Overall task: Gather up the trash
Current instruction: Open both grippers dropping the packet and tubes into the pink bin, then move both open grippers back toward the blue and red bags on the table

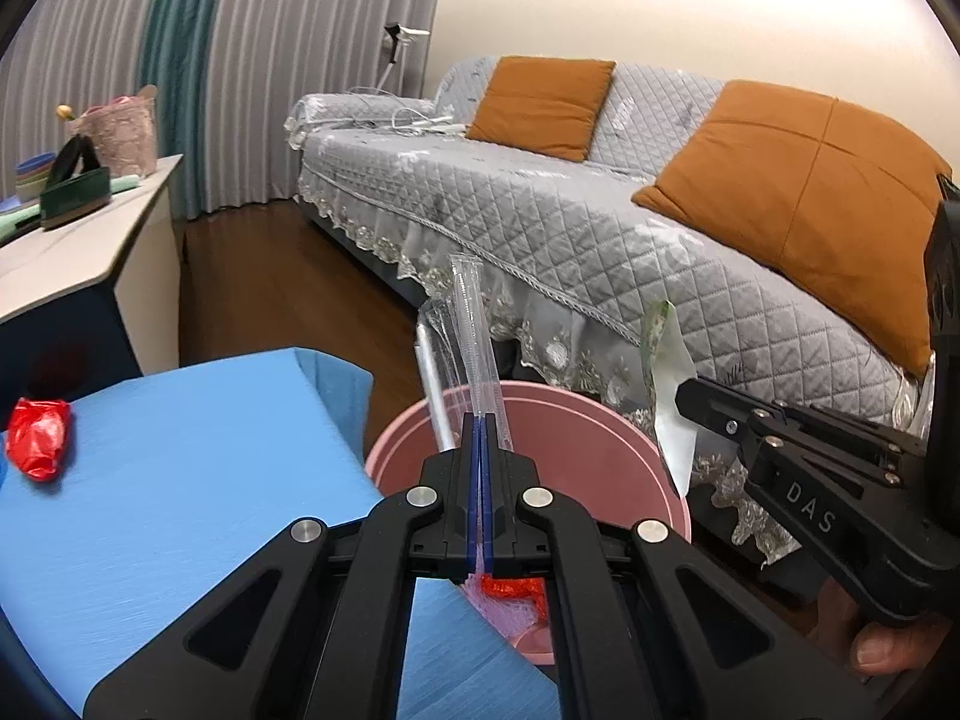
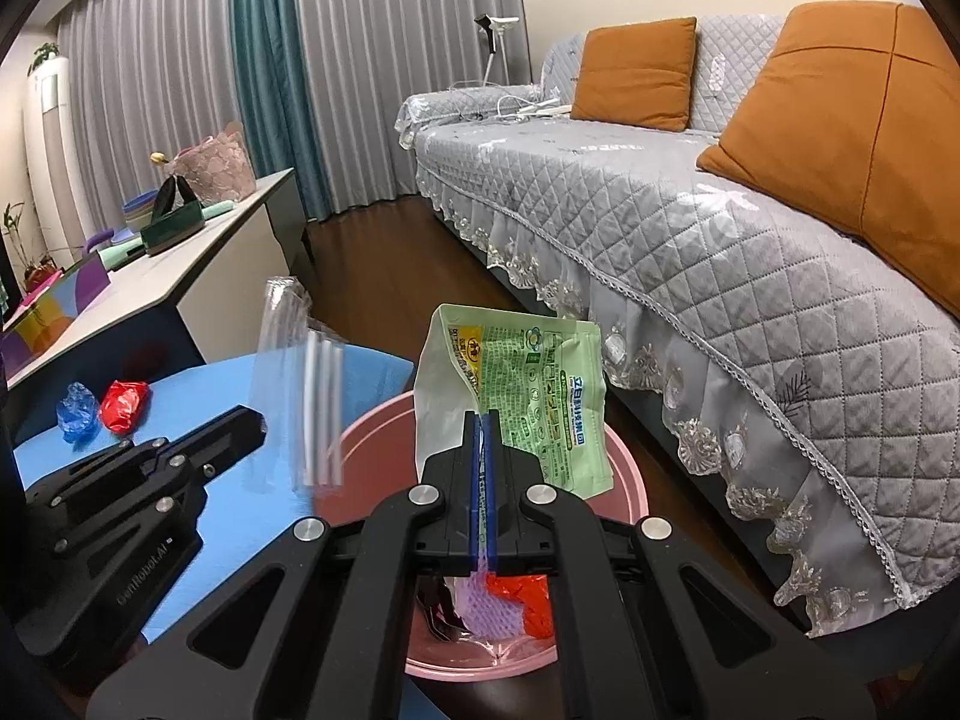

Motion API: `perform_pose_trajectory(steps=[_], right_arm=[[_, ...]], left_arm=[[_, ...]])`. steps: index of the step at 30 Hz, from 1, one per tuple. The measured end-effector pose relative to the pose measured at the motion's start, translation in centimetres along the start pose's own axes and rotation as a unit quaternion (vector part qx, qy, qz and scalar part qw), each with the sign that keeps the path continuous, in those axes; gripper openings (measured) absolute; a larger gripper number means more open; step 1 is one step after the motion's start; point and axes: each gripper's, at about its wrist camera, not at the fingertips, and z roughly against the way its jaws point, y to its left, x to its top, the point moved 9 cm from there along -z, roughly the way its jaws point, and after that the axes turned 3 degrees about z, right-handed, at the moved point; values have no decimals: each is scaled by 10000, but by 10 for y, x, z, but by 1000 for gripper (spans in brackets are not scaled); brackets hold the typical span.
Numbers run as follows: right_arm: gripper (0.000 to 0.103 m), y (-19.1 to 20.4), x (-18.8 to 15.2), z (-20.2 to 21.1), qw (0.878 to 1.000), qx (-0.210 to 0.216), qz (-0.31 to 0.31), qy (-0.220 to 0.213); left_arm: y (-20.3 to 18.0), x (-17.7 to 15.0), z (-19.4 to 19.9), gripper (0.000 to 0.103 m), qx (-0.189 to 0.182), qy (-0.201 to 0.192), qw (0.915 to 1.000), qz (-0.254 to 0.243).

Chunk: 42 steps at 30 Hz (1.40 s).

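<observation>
My left gripper [image 1: 480, 420] is shut on a clear plastic straw wrapper [image 1: 471, 324] that stands up over the pink bin [image 1: 576, 420]. My right gripper [image 2: 482, 417] is shut on a green and white snack pouch [image 2: 528, 384], held above the same pink bin [image 2: 630, 474]. The pouch [image 1: 669, 390] and right gripper [image 1: 690, 390] show at the right of the left wrist view. The clear wrapper [image 2: 300, 384] and the left gripper [image 2: 261, 423] appear left of the bin in the right wrist view. Red and pink scraps [image 2: 516, 594] lie in the bin. A red wrapper [image 1: 39, 438] lies on the blue table [image 1: 180, 480]; a blue wrapper [image 2: 77, 411] lies beside it.
A grey quilted sofa [image 1: 540, 222] with orange cushions [image 1: 804, 192] runs along the right, close behind the bin. A white side table [image 2: 198, 264] with a lace basket and bowls stands at the left. Dark wooden floor [image 1: 288, 288] lies between them. A thumb [image 1: 882, 651] grips the right tool.
</observation>
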Motion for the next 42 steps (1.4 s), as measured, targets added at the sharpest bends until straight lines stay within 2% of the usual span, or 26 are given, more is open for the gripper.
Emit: perform_pose_trajectory(steps=[4,5,6,7,8,9,14,17,20,21,23,27,30,37,42], right_arm=[[5,-4,-2,-2,10000,-63,-19,70],[7,-5,-2,-3,9999,-90,-21,102],[19,-6,-3,-4,9998,-128,-25,143],[29,-9,-4,-4,9996,-210,-57,165],[50,-12,-5,-4,9994,-282,-104,155],[56,-15,-5,-2,9992,-334,-159,125],[57,-21,-2,4,9987,-424,-278,62],[69,-19,3,13,9985,-429,-318,-86],[82,-19,9,23,9975,-538,-337,-320],[84,-19,11,27,9970,-553,-365,-406],[86,-19,15,36,9952,-603,-464,-615],[87,-18,24,50,9895,-872,-634,-962],[87,-7,26,53,9896,-847,-622,-984],[87,58,23,44,9968,-127,-346,-705],[87,107,21,38,9977,317,-49,-603]], left_arm=[[-3,-4,-3,3,-62,98,9999,-11],[-3,-5,-4,14,-53,127,9999,-11],[-2,-5,-4,35,-34,128,9999,-7],[0,-4,-2,45,33,86,10000,12],[3,-2,1,54,72,38,10000,35],[4,-2,2,55,90,16,9999,50],[12,7,14,63,264,-152,9995,127],[16,12,22,66,400,-252,9988,117],[23,20,36,74,771,-473,9959,24],[25,21,40,75,790,-513,9955,39],[28,23,47,79,705,-564,9959,103],[48,29,71,81,1273,-807,9885,144],[68,32,91,82,1588,-944,9825,248],[128,29,134,82,2090,-1042,9701,668],[170,20,157,82,2397,-1027,9614,884]])
